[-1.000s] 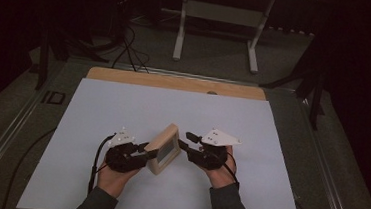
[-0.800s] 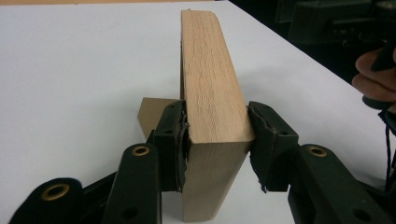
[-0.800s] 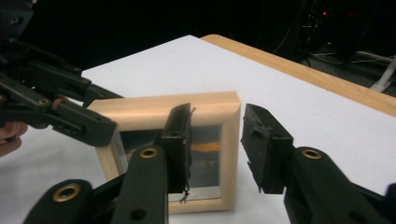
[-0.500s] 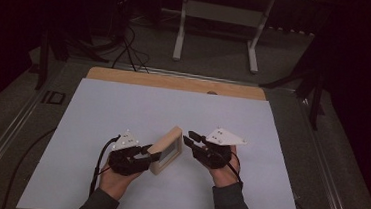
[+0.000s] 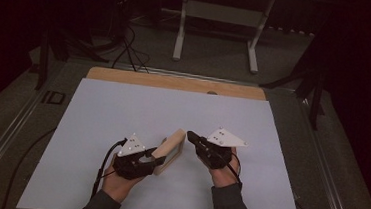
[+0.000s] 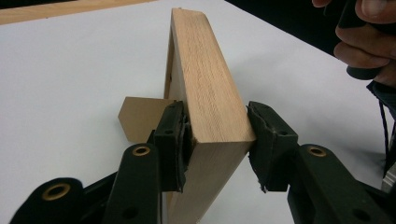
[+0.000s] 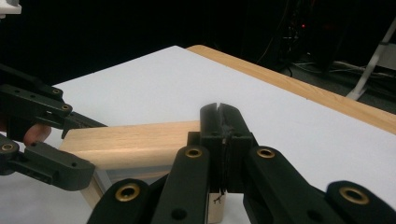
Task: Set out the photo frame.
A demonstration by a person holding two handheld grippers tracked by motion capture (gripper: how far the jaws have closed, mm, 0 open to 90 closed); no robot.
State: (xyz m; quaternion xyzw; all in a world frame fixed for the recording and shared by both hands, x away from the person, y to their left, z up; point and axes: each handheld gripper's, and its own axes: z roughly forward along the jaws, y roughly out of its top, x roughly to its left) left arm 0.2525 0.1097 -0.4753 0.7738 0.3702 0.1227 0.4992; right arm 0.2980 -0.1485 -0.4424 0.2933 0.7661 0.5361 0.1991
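The wooden frame (image 5: 170, 151) stands on edge on the bench (image 5: 97, 112), clamped across one rail by the left gripper (image 5: 155, 156); stiff and light, it likely grips best there, while the right gripper (image 5: 191, 135), just closed empty, sits beside it.

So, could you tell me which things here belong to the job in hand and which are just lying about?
In the job:
- wooden frame
- left gripper, clamped on it
- right gripper, jaws just closed, empty

Lying about:
- white table cover
- stand legs beyond the table
- floor cables
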